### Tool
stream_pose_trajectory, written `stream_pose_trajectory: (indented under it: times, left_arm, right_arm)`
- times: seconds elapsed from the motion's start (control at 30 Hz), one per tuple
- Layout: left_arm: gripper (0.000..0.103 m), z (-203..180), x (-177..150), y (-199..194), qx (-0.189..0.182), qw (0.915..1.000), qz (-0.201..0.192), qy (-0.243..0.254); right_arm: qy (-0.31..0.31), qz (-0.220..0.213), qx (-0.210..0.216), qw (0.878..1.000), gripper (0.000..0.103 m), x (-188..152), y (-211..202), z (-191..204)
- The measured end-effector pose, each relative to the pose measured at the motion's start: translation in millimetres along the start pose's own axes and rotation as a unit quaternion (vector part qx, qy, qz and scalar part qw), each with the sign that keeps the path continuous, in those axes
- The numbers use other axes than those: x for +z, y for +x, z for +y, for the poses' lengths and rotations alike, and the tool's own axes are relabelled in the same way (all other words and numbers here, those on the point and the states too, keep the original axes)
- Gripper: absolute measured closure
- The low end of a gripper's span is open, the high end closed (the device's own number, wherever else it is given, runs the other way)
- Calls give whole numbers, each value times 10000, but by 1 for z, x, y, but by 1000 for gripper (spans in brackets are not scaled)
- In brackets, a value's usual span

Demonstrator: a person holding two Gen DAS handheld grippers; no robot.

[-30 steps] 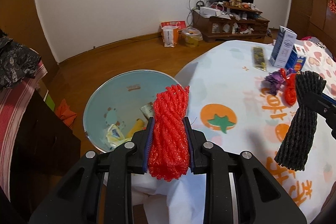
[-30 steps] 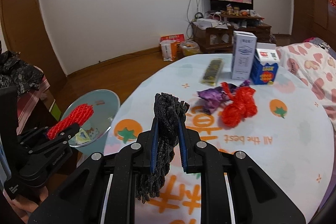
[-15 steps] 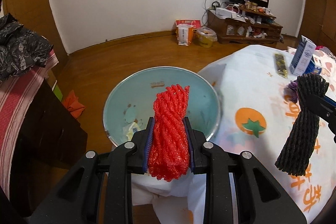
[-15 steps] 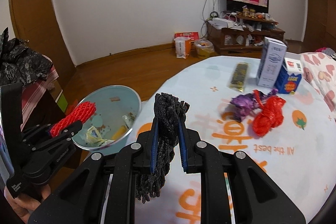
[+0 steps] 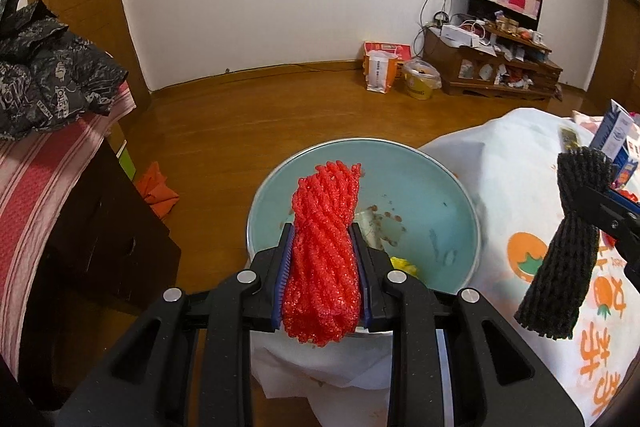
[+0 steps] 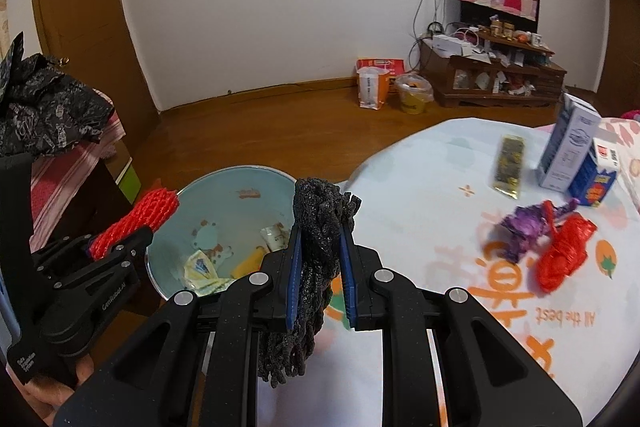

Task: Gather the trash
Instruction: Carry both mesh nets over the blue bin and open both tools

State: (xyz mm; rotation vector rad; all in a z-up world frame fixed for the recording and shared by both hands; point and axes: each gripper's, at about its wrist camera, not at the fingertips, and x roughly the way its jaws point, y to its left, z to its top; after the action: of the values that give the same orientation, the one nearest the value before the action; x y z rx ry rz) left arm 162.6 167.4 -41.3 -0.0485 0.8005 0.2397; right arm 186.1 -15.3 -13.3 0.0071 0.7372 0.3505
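My left gripper [image 5: 323, 273] is shut on a red foam net [image 5: 322, 247] and holds it above the near rim of a pale blue trash bin [image 5: 432, 183] that stands on the floor beside the table. The right wrist view shows that gripper [image 6: 120, 247] at the left, with the red foam net [image 6: 136, 223] over the bin [image 6: 228, 187]. My right gripper [image 6: 320, 259] is shut on a black foam net [image 6: 316, 227], held over the table edge just right of the bin; the black foam net [image 5: 568, 251] hangs at the right of the left wrist view. Wrappers lie in the bin.
On the table with the white printed cloth [image 6: 432, 195] lie a purple wrapper [image 6: 520, 231], a red net bag [image 6: 564, 259], a dark snack packet [image 6: 508, 167] and two cartons [image 6: 568, 151]. A dark cabinet with striped cloth [image 5: 52, 187] stands left of the bin.
Both grippers have moved left with their nets. The bin has come from the left side to the centre of the left wrist view, now under the red net.
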Motion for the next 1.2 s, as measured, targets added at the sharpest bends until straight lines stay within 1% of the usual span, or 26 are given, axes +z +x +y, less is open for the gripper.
stream_pose_trajectory:
  times: [0.27,0.57,0.8,0.9,0.97,1.0,1.07,1.13,1.17,1.2]
  left_arm:
    - [76,4,1,20,-87,9998,165,-37]
    - [76,7,7,44,-79,9996,275,-24]
    - [76,9,3,58,-65,9991,422,-40]
    - [76,11,3,61,-35,9989,454,-50]
    - [76,11,3,63,-31,9989,469,-47]
    - [76,11,2,63,-30,9989,474,-42]
    - [76,8,2,63,-26,9988,484,-40]
    - [75,8,3,64,-23,9988,492,-37]
    - [75,7,3,64,-21,9988,496,-39]
    - [75,8,3,65,-19,9987,504,-43]
  right_arm:
    - [-77,107,30,9999,84,11,27,14]
    - [-125,296,37,9995,84,21,62,20]
    - [-230,572,52,9981,83,20,92,25]
    - [-259,731,141,9969,82,18,104,27]
    - [-271,800,201,9962,79,17,109,27]
    - [-257,808,208,9962,73,17,109,26]
    - [-198,796,219,9964,66,17,108,24]
    - [-160,765,234,9967,64,17,106,22]
    - [-160,753,228,9968,62,18,105,22]
    - [-158,725,214,9970,57,18,103,21]
